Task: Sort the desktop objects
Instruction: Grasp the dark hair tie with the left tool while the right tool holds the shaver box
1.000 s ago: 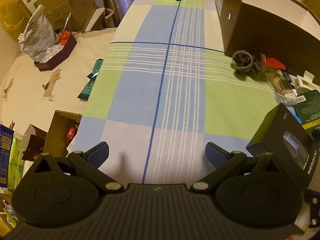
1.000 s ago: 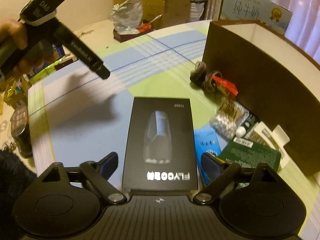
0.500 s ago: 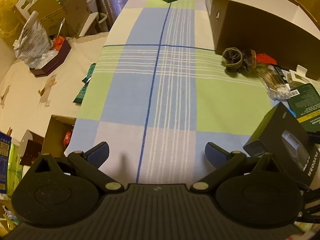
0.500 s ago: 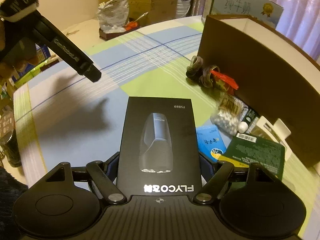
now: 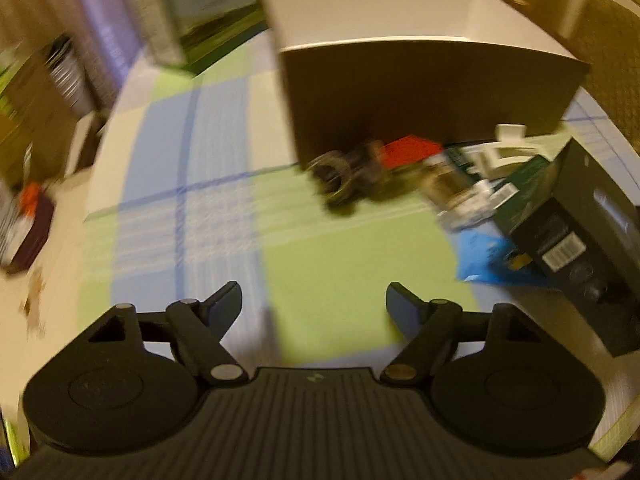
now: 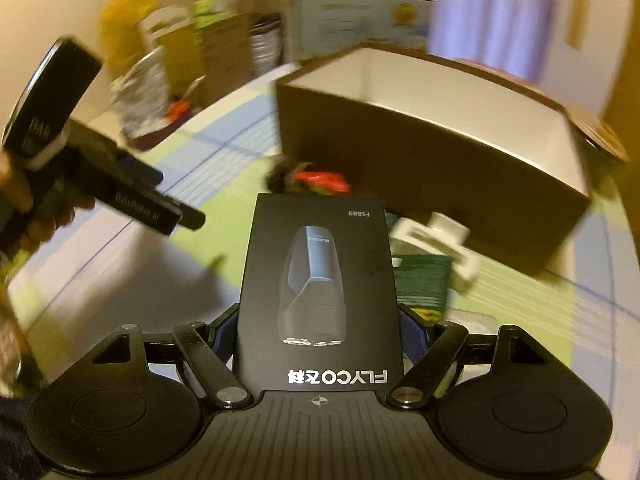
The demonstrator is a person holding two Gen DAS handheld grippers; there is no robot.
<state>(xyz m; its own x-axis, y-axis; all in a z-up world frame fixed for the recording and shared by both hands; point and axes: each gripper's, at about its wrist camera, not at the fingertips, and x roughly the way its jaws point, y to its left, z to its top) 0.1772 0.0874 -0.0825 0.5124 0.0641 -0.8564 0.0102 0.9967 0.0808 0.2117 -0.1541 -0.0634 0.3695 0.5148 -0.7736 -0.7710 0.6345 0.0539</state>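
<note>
The right gripper pinches a black shaver box between its two pads, one on each long side, the printed face turned up and the box held above the checked tablecloth. The left gripper has nothing between its jaws, which are closing over bare green cloth; from the right wrist view it hangs at the left, held by a hand. Just past the held box lie a dark green packet, a white plastic holder and a blue packet, the first two blurred. Further on sit some dark hair ties beside a red scrap, close to the wall of a big open cardboard box with a white inside
</note>
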